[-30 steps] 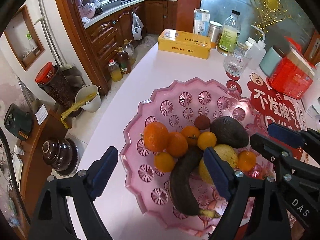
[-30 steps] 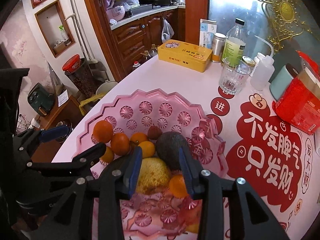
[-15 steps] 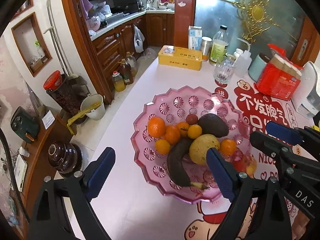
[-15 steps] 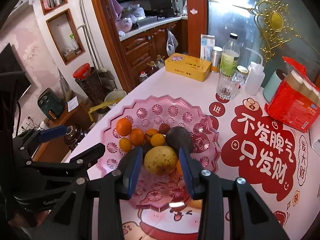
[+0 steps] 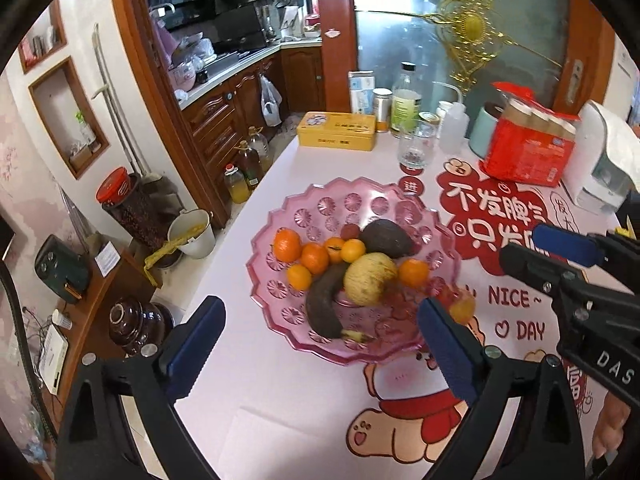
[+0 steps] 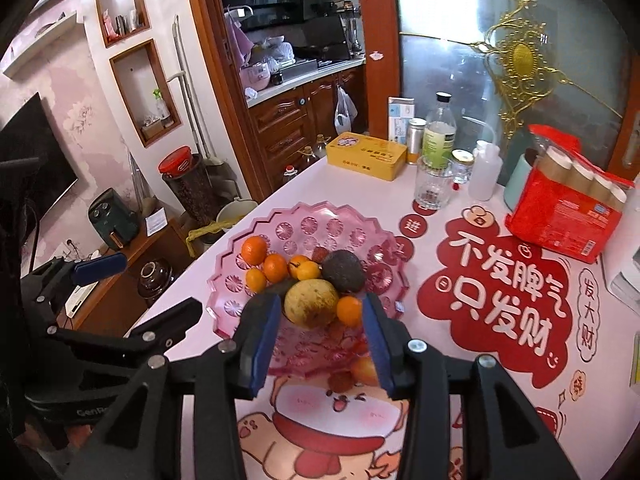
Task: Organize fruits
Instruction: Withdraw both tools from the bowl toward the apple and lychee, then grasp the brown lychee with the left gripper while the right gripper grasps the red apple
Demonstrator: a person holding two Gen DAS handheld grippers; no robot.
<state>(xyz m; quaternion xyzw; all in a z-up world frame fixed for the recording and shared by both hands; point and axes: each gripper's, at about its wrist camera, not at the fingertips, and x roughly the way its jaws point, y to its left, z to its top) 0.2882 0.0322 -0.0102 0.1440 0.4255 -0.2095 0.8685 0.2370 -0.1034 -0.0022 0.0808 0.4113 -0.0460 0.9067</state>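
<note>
Left wrist view takes in most of the counter (image 5: 280, 380), a pale pink surface partly covered by a red-and-white printed mat (image 5: 480, 216). On it, near the middle, sits the pink scalloped fruit dish (image 5: 276, 280), wide and shallow, which suits loose round fruit that would otherwise roll. All the fruit lies inside it, clustered towards the centre: a dark overripe banana (image 5: 326, 304) curving along the near side, a yellow-green pear-like fruit (image 5: 370, 278) leaning on it, a dark avocado (image 5: 386, 238) behind, then a row of small oranges (image 5: 314, 257) packed against one another on the left.

Behind the dish stand a yellow tin (image 5: 337, 130), a red package (image 5: 528, 148), a drinking glass (image 5: 416, 146) and bottles, well apart from the fruit.

The left gripper (image 5: 320, 344) is held above the near rim with its jaws spread wide and nothing between them; they have just been opening. The right gripper (image 6: 320, 338) frames the pear-like fruit from above in its own view, jaws standing partly apart and touching nothing, also just opened a little. Both empty and clear of the dish, they suggest the gathering is essentially done.
</note>
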